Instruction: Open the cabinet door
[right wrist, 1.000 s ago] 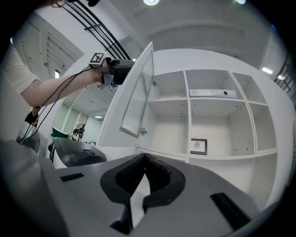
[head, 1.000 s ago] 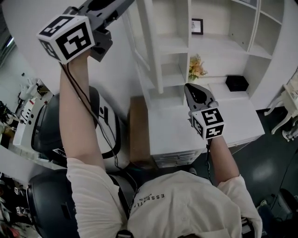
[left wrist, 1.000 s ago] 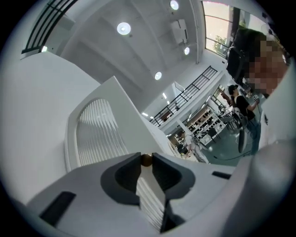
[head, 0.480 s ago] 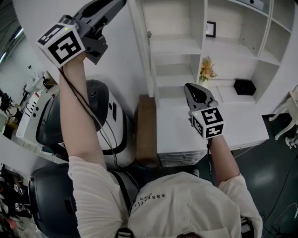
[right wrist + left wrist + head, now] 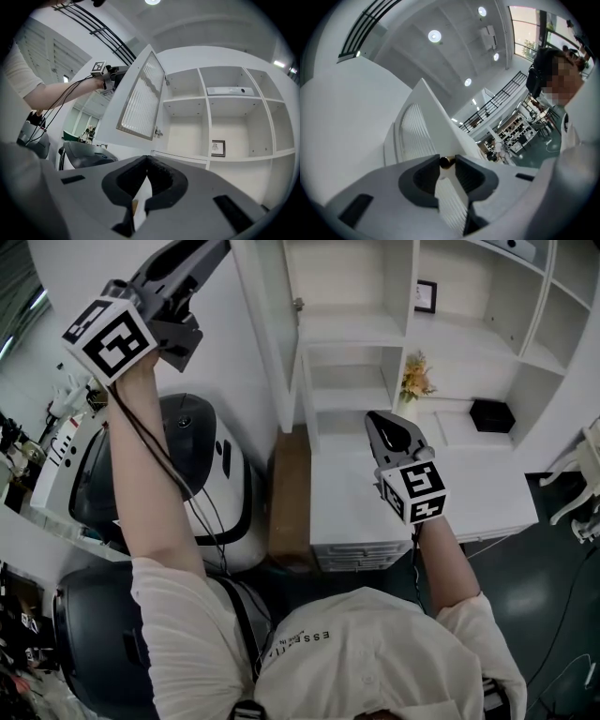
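Left gripper view settles it right at the tips. The left gripper (image 5: 447, 160) has its two dark pads closed on a small brass knob (image 5: 445, 162) at lower centre of the frame, pinching it with the very ends of the jaws. Just beyond the knob the door (image 5: 415, 133) rises toward the upper left of the frame. Its ribbed panel runs up and away from us, so the door's long axis stands upright and the knob sits by its free edge.

Right gripper view shows the other hand. The right gripper (image 5: 146, 159) has its jaws pressed together at the tips with nothing between them. Farther off, left of centre in that frame, we see the same door swung well out from the cabinet (image 5: 205, 117). It is hinged along its right edge, with the left gripper at its left edge, and open shelves fill the right half of the frame.

In the head view the right gripper hangs over the white worktop (image 5: 469, 488), well apart from the door. We judge the left hand to be the only one placed for the coming move. Since the door already stands wide, that move is likely a release, backing the jaws straight off the knob.
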Demonstrator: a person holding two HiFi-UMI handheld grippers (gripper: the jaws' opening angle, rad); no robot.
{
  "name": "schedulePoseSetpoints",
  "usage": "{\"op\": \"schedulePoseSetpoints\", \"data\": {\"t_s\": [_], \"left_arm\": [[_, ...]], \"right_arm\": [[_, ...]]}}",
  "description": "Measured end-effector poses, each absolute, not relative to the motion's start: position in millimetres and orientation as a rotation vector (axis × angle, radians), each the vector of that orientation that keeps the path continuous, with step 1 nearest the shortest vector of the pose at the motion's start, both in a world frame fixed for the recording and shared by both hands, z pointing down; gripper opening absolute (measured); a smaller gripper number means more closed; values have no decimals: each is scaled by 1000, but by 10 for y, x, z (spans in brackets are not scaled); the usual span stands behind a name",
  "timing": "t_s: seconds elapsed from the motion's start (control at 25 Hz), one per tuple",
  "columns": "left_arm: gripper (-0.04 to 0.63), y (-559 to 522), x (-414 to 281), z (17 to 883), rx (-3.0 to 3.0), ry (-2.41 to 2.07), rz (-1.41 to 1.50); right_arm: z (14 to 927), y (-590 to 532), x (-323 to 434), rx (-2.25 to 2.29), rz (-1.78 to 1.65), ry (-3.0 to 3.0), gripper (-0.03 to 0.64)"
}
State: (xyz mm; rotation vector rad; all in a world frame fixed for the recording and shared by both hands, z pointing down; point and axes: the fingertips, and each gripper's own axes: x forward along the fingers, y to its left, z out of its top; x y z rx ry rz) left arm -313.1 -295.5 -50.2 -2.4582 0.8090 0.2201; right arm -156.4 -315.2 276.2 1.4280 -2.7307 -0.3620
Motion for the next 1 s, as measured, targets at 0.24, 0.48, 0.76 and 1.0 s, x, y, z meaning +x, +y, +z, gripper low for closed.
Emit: {"op": "schedulePoseSetpoints", "data": {"t_s": [0.24,0.48,0.76,1.0], "left_arm": [[89,-2904,-3274,-332,-2342,1075,247],[87,-2723,-3396,71,-2186,1313,223],[84,-2239,-3067,708,-2091,1380,130],[80,-2133,-2647,1413,-2166,1351,11]], "right_arm": [[2830,-3070,-1406,1412,-354,-2778,15],[2910,-2914,-1306,1352,-353,-2816,15],[3108,-2721,-1319,1268,-331,-2837,15],[3179,-2542,-1277,1223,-314,-2897,15]]}}
